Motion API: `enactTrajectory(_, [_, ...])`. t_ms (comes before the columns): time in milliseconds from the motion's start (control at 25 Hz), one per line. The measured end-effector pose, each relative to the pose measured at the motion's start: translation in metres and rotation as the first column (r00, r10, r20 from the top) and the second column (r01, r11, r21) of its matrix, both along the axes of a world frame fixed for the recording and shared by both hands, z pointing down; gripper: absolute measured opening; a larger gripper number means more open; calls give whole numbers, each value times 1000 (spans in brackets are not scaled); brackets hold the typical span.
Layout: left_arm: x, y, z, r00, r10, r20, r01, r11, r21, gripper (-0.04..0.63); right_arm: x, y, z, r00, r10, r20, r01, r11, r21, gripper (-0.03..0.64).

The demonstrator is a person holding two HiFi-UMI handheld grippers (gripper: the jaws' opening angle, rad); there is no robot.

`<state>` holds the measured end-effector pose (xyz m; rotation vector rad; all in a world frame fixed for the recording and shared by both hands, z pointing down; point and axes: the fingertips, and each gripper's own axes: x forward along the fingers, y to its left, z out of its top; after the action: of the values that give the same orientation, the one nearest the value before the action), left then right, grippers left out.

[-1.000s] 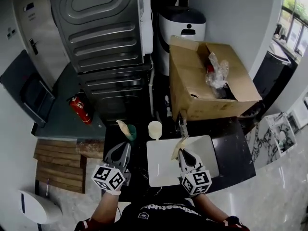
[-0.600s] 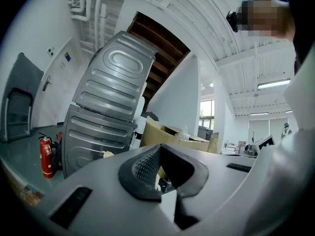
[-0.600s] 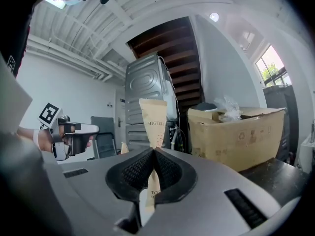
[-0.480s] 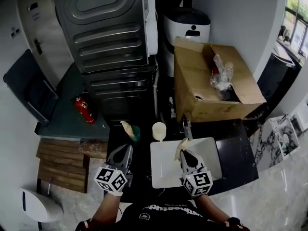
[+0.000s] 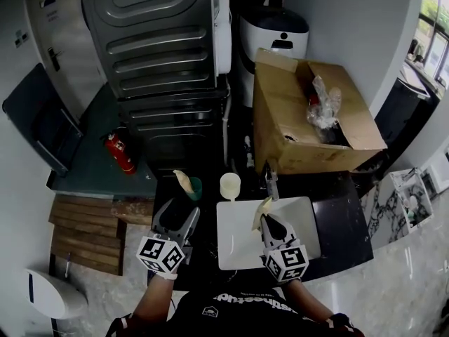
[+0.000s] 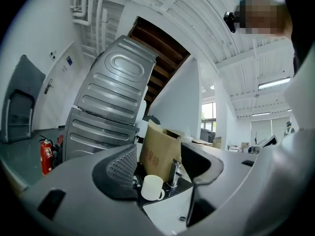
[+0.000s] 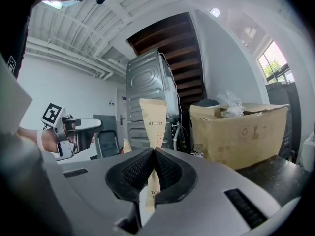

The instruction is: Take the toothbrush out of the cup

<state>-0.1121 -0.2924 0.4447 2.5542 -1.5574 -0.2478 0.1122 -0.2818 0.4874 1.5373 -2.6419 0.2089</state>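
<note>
Two grippers hovered over a dark counter (image 5: 340, 220) with a white basin (image 5: 235, 255). The right gripper (image 5: 267, 220) pinched a paper-wrapped toothbrush (image 5: 260, 210) upright above the basin's middle, clear of any cup. A second wrapped toothbrush (image 5: 182, 180) stood in the green cup (image 5: 196, 189) by the counter's back left edge, just beside a white cup (image 5: 230, 185). The left gripper (image 5: 177, 217) was opening, with nothing between its jaws. It likely needed to line up on that wrapper's top, close gently and lift straight up so the cup stayed put. Both grippers pointed roughly level, away from the person, the left one near the counter's left edge.
</note>
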Motion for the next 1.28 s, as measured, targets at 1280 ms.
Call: enactTrajectory(1280, [-58, -147, 178, 983, -134, 121, 160, 960, -232, 161, 19, 25, 15, 996, 71, -56, -74, 996, -53, 40])
